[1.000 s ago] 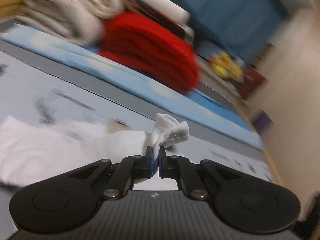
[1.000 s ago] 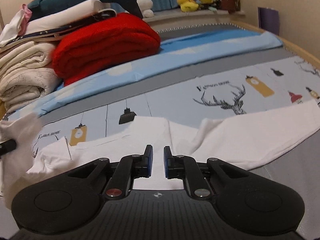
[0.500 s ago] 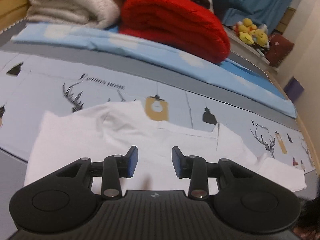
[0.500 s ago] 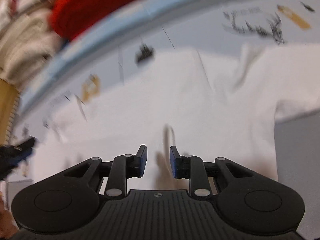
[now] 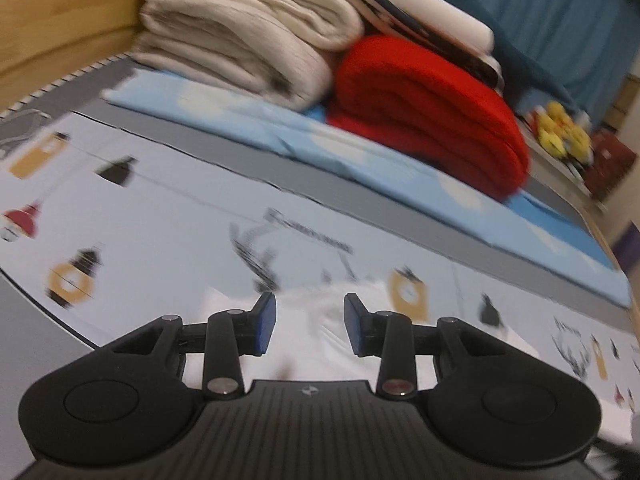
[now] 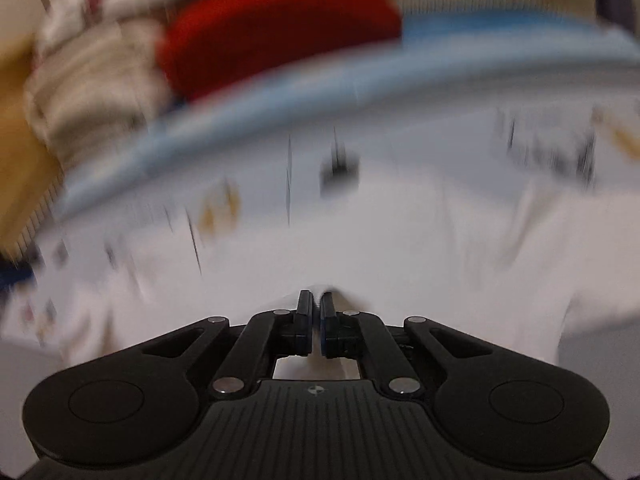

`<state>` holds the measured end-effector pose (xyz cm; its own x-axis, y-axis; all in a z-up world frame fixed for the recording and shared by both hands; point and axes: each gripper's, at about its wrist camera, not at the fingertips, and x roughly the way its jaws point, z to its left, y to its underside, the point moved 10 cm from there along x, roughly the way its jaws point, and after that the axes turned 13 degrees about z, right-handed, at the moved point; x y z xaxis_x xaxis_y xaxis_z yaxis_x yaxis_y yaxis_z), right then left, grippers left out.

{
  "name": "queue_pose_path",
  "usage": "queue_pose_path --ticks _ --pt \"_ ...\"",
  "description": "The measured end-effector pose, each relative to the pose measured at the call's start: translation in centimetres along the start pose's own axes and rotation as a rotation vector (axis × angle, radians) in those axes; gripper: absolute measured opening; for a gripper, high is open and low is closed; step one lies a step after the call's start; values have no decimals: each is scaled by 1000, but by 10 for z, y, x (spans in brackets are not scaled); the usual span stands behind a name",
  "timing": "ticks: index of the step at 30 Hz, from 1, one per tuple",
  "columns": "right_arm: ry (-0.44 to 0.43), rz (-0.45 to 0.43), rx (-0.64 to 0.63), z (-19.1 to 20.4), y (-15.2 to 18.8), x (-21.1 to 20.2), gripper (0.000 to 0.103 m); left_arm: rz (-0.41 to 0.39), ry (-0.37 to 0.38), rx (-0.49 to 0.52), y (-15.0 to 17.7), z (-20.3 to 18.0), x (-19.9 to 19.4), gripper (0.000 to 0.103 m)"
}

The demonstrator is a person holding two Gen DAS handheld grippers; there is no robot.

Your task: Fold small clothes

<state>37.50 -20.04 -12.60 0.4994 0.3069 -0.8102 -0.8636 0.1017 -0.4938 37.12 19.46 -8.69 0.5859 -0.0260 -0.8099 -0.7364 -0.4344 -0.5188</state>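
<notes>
Left tongs (image 5: 310, 328) let go the white garment (image 5: 320, 316) — right tongs (image 6: 316, 322) closed, seemingly pinching it.

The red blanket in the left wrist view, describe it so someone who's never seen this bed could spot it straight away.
Look to the far side of the bed's pale blue printed sheet, where a pile of bedding is stacked. The thick red folded knit blanket lies on the light blue cloth, right of the cream folded blankets. It is the only bright red thing there.

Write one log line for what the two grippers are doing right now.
left gripper: open, over white garment | right gripper: just closed, pinching white garment fold | bed sheet: underneath
</notes>
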Motion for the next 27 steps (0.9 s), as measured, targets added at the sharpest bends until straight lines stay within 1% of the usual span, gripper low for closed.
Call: queue_pose_path --ticks 1,2,3,4,5,6,8,9,12,15,16,18,19,20,21,22,23,24,25,26,27 --pt "0 -69 11 -7 -13 -16 2 -12 -14 -10 -4 7 -2 40" --pt "33 -119 11 -16 -23 -26 2 -17 -24 -16 -6 12 -3 40" --pt "102 -157 10 -31 -31 -34 2 -16 -29 -17 -7 15 -3 40" --pt "158 -161 25 -46 -35 -36 2 -9 -31 -14 -7 16 -1 40" --pt "200 -134 57 -63 -35 -32 2 5 -30 -6 -6 15 2 40" --pt "219 -96 99 -80 -33 -25 3 22 -27 3 -4 14 6 40" --pt "177 -22 178 -103 -27 -11 3 62 -5 16 3 9 16 40" --pt "164 -3 188 -107 -25 -6 3 87 10 22 8 5 21 40" --pt "171 -4 156 -110 -23 -6 3 147 38 39 21 -3 35 40" --pt "143 -9 158 -109 -23 -6 3 194 65 63 32 -11 44 40" --pt "127 -16 155 -108 -25 -8 3 204 70 72 35 -12 46 40" --pt "52 -58 140 -102 -34 -15 3 224 77 90 40 -14 50 40" --pt "10 -71 113 -96 -39 -19 3 230 73 91 40 -13 51 40" --pt "0 -64 79 -93 -40 -20 3 235 65 89 41 -11 53 40" --pt "33 -28 50 -95 -38 -16 4 241 61 86 41 -9 54 40" --pt "119 50 45 -107 -29 -5 5 251 58 84 43 -8 55 40" --pt "205 121 73 -123 -19 4 7 268 53 86 44 -7 57 40" --pt "272 168 116 -138 -10 11 12 288 47 94 47 -6 59 40" --pt "290 181 157 -147 -6 13 12 305 44 104 50 -6 61 40" --pt "256 174 178 -148 -6 12 12 315 43 111 53 -6 62 40" --pt "209 156 197 -145 -10 9 15 324 43 116 55 -6 62 40"
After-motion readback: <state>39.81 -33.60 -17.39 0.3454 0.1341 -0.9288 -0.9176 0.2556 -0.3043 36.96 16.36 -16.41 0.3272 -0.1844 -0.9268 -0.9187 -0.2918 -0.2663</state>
